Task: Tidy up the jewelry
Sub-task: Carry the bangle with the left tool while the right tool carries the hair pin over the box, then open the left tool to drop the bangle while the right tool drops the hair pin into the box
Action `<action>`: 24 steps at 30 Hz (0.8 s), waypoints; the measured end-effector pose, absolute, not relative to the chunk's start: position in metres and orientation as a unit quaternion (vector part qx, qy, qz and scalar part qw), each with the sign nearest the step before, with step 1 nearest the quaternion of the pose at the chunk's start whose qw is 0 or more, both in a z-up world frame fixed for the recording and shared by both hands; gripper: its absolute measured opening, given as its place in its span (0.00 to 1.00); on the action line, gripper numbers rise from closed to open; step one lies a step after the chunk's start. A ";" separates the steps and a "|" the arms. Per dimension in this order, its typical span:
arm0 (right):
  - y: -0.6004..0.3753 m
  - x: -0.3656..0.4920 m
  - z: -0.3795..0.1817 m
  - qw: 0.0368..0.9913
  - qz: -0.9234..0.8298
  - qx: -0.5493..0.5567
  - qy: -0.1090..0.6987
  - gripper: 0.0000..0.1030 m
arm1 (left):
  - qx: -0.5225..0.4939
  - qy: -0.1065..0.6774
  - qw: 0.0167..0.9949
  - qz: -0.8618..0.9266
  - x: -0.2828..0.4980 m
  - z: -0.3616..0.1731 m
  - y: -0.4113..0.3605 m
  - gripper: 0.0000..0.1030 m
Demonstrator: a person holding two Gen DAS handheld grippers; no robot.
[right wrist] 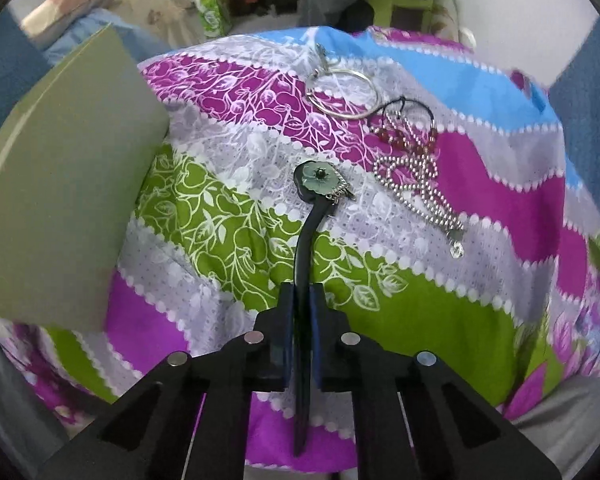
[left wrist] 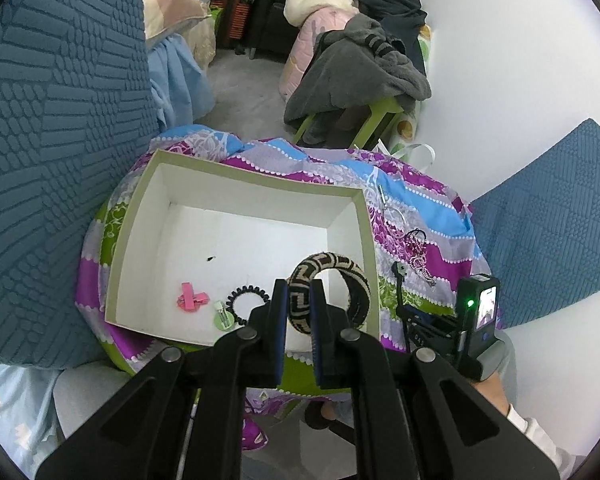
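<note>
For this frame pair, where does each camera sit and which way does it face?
Left wrist: on the left gripper, looking steeply down into the open box; its fingers clamp a patterned headband; the right gripper shows at right.
Right wrist: on the right gripper, looking steeply down at the cloth; its fingers pinch a dark hairpin.
Shared: box, cloth, hairpin, metal ring, beaded chain.
</note>
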State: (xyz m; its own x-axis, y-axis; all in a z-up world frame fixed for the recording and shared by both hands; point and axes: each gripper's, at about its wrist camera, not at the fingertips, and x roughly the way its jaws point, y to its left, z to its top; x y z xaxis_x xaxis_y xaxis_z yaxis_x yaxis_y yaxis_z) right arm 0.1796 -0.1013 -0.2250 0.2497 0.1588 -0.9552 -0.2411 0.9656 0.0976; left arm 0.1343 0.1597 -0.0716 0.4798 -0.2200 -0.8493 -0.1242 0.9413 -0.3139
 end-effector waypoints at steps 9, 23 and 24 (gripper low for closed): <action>-0.098 0.192 -0.138 0.827 0.136 0.010 0.545 0.05 | -0.167 0.504 0.847 -0.025 0.145 -0.065 0.166 0.10; -0.004 0.190 -0.054 0.826 0.224 0.018 0.518 0.06 | -0.164 0.521 0.838 -0.011 0.151 -0.088 0.191 0.10; 0.006 0.190 -0.059 0.820 0.233 0.017 0.523 0.06 | -0.168 0.525 0.834 -0.010 0.150 -0.093 0.194 0.10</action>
